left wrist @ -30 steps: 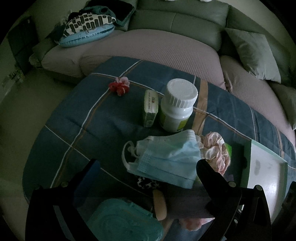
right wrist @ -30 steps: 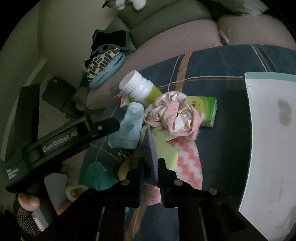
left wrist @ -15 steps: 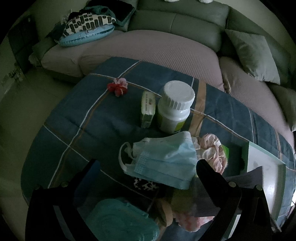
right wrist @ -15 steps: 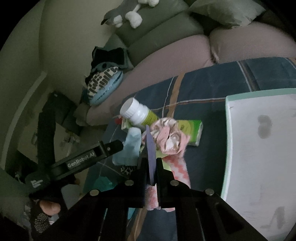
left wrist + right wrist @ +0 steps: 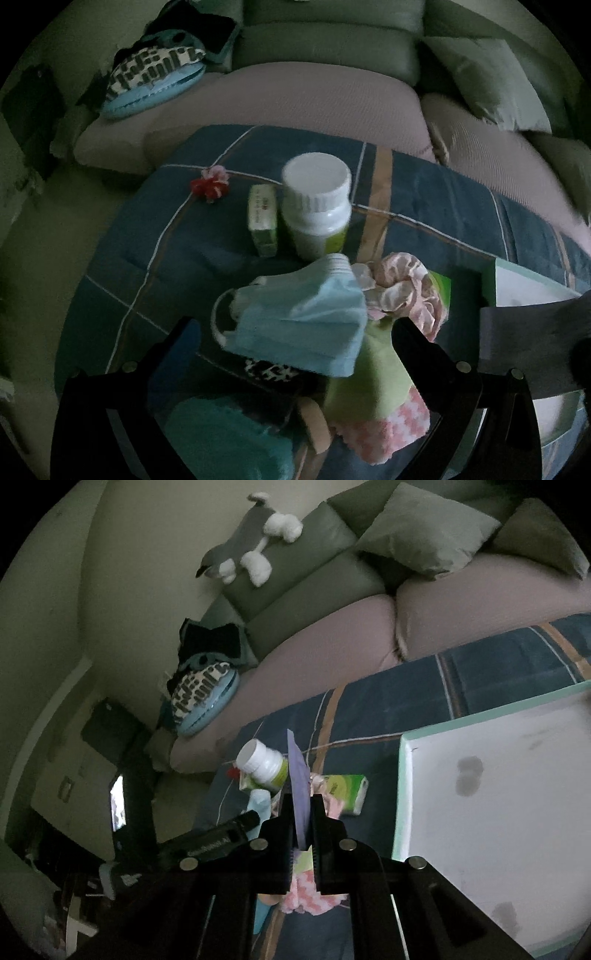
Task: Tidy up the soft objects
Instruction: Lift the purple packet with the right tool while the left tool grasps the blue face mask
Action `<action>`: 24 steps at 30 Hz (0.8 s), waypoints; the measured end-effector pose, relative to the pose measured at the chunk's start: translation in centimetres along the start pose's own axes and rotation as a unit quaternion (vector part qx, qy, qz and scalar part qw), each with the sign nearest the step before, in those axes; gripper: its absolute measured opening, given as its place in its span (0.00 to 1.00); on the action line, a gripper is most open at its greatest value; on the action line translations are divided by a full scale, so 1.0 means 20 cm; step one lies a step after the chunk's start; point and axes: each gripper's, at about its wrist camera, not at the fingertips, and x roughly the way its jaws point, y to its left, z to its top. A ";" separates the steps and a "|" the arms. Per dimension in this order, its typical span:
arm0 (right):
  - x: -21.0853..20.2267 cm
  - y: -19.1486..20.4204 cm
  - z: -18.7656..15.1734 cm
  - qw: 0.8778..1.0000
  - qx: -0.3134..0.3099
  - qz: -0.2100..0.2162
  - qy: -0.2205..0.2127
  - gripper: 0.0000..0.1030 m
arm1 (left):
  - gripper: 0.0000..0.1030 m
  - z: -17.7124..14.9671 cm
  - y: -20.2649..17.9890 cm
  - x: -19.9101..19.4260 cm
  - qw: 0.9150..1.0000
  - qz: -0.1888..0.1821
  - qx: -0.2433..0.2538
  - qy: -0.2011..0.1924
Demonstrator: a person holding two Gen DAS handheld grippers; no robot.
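right gripper (image 5: pixel 303 825) clamped on thin floppy purple-grey cloth sheet (image 5: pixel 298 775) by its edge, light and limp; left gripper (image 5: pixel 295 347) spread wide, empty.

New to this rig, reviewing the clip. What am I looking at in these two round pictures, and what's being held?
No robot arm: a person holds a pair of tongs in each hand, each with a wide-angle camera looking along its two fingers.

The left-hand view shows the left tongs open above a blue quilt by a sofa. On it lie a blue face mask, a pink scrunchie, a white bottle, a small green box, a green cloth and a pale tray.

The right-hand view shows the right tongs shut on a thin purple cloth, held beside that tray.
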 end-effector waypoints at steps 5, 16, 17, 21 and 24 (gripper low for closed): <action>0.00 -0.02 0.00 1.000 0.007 0.000 -0.001 0.08 | 0.86 -0.01 -0.06 0.07 1.000 0.008 0.015 0.014; -0.01 -0.04 0.00 1.000 0.011 0.006 -0.004 0.08 | 0.41 -0.01 0.00 0.13 0.999 -0.010 -0.024 0.028; -0.01 -0.04 0.00 1.000 0.011 0.005 -0.004 0.08 | 0.39 -0.01 0.01 0.13 0.999 -0.017 -0.029 0.026; -0.01 -0.04 0.00 1.000 0.011 0.005 -0.005 0.08 | 0.33 0.00 0.05 0.09 0.997 -0.050 -0.057 0.018; -0.01 -0.04 0.00 1.000 0.011 0.005 -0.004 0.08 | 0.29 0.01 0.09 0.08 0.994 -0.078 -0.082 0.012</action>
